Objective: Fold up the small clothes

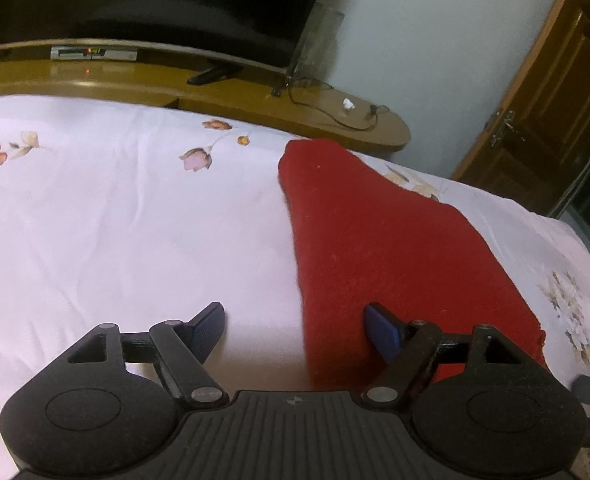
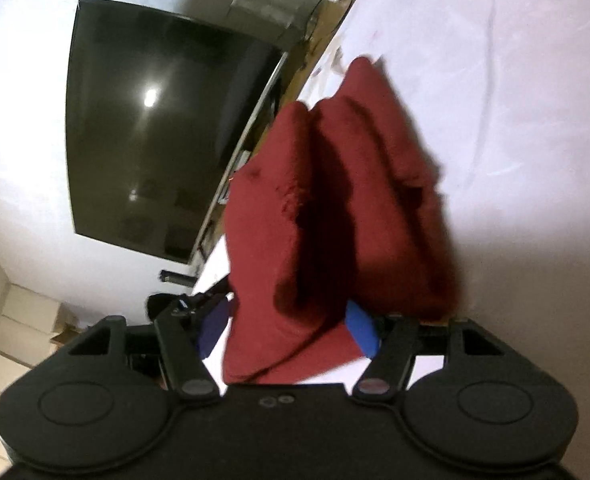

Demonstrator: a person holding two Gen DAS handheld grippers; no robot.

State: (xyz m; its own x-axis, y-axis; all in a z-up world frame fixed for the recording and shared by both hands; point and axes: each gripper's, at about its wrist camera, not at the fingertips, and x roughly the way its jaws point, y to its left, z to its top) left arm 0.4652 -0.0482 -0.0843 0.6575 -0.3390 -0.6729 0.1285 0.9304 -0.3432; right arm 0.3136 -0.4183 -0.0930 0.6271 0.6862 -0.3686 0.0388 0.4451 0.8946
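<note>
While my left gripper (image 1: 299, 332) hangs with its blue pads (image 1: 209, 330) spread wide and nothing between them, one pad sits over bare sheet (image 1: 115, 220) and the other over the near edge of the red cloth (image 1: 383, 240), at lower centre of the left view. I can't say whether that pad touches the fabric. The cloth lies flat on the sheet, running from lower centre up toward the wooden shelf (image 1: 335, 108) at upper right.

In the right view, my right gripper (image 2: 291, 332) has a bunched fold of the cloth (image 2: 335, 208) rising between its pads, which look spread around it, not pinched. Whether it truly grips I cannot tell; blur and the fabric hide the contact. The TV (image 2: 155, 120) fills the upper left there.

My worry: if the right grip is loose, the lifted folds will slip out and drop in a heap. Motion blur suggests a fast swing, which could drag the flat part askew, since the left is pinning nothing
</note>
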